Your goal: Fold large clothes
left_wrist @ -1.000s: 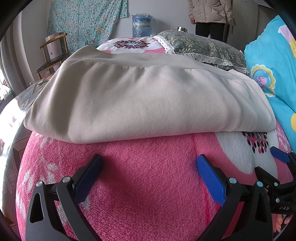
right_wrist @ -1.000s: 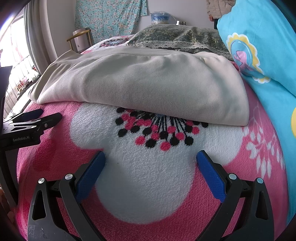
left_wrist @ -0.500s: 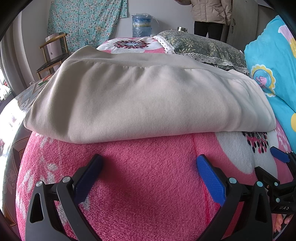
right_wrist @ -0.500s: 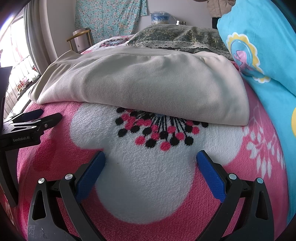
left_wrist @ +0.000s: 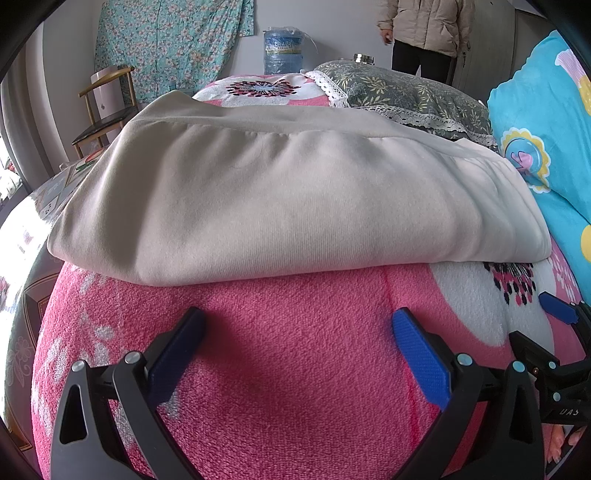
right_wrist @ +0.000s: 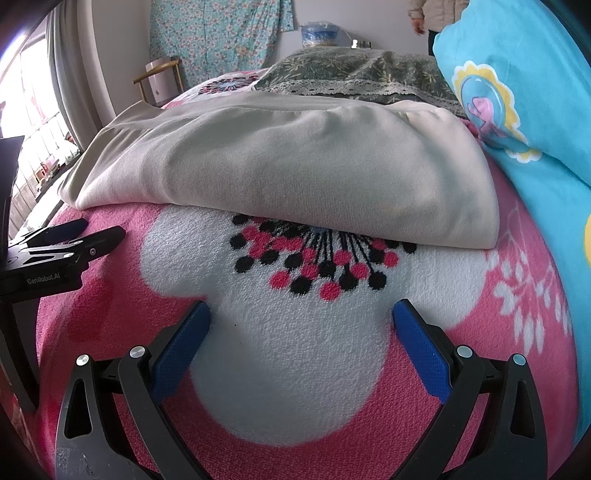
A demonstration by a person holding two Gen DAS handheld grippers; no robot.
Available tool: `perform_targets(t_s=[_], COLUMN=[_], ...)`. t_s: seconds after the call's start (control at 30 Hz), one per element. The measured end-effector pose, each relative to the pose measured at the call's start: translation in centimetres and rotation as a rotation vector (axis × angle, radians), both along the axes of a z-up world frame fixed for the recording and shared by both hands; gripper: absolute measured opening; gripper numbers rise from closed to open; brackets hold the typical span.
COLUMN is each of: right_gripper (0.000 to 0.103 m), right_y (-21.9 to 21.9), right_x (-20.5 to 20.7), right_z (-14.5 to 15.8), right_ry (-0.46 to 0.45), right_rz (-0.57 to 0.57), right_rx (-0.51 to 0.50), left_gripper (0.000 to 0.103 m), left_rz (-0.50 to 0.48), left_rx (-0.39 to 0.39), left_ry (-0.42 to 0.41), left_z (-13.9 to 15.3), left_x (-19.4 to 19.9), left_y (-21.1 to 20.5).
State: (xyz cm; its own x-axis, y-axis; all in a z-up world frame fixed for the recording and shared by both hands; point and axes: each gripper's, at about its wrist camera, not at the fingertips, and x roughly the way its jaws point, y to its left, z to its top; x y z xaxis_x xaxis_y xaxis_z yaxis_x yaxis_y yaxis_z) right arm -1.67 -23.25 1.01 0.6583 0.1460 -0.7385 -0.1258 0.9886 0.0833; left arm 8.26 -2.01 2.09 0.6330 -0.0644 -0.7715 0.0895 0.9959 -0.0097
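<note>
A cream garment [left_wrist: 288, 199] lies folded into a thick rectangle on the pink flowered blanket [left_wrist: 280, 354], its rounded fold edge toward me. In the right wrist view the same cream garment [right_wrist: 295, 166] covers the top of a white flower print on the pink blanket [right_wrist: 498, 332]. My left gripper [left_wrist: 297, 325] rests open just short of the fold edge, nothing between its blue pads. My right gripper [right_wrist: 301, 317] is open too, a little back from the garment's right half. Each gripper shows at the edge of the other's view: the right gripper [left_wrist: 557, 310], the left gripper [right_wrist: 74, 236].
A grey leafy pillow [left_wrist: 402, 92] and a turquoise cartoon pillow [left_wrist: 543, 122] lie behind and right of the garment. A wooden chair [left_wrist: 107, 118] stands left of the bed, a water jug [left_wrist: 282, 51] by the far wall. A person [left_wrist: 424, 33] stands beyond the bed.
Both grippers and the garment have stayed put. Only the person at the far wall has shifted slightly.
</note>
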Motion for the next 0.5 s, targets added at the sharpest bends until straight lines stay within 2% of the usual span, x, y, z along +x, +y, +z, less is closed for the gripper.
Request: perform_targets(t_s=[0.5], right_gripper=[0.096], right_y=[0.35], right_x=[-0.12], right_z=[0.02], right_ry=[-0.002], right_rz=[-0.004], right_rx=[-0.007], left_gripper=[0.099], left_rz=[0.000], left_rx=[0.000], left_ry=[-0.001], left_z=[0.02], left_x=[-0.03], left_y=[0.00])
